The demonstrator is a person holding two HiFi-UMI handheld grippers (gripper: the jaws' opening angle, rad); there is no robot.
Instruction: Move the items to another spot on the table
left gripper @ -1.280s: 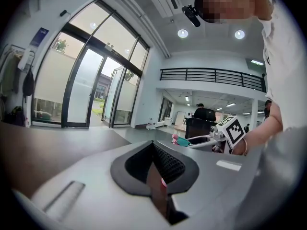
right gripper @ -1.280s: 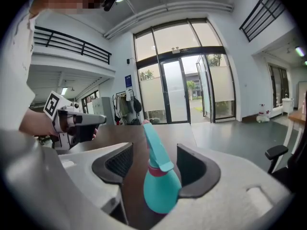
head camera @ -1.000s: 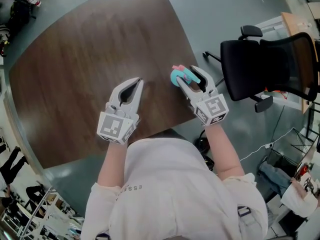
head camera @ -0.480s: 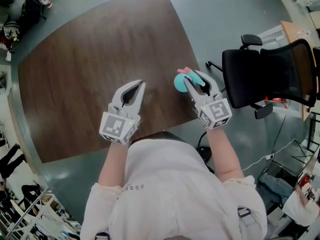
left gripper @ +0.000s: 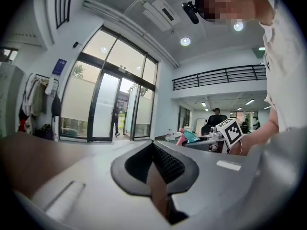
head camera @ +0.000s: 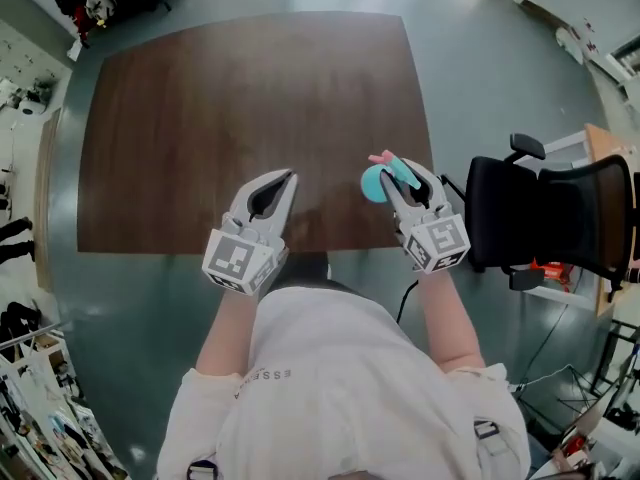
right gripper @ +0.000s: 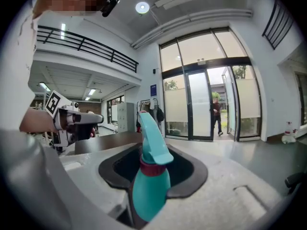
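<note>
A teal spray bottle [head camera: 377, 182] with a pink collar and a teal trigger head is clamped in my right gripper [head camera: 400, 176], over the near right corner of the dark wooden table [head camera: 250, 88]. In the right gripper view the bottle [right gripper: 149, 186] stands upright between the jaws, which press on its body. My left gripper [head camera: 287, 177] hovers over the table's near edge, shut, with nothing in it. In the left gripper view its jaws [left gripper: 156, 176] meet, and the right gripper [left gripper: 225, 133] with the bottle [left gripper: 189, 136] shows beyond.
A black office chair [head camera: 560, 218] stands close to the table's right side. The table top carries nothing else that I can see. Grey floor surrounds the table; clutter lies at the far left, and glass doors show in both gripper views.
The right gripper's jaws have closed onto the spray bottle, which stood between them open. The head view has swung, so the table now lies square ahead. The left gripper stays shut.
</note>
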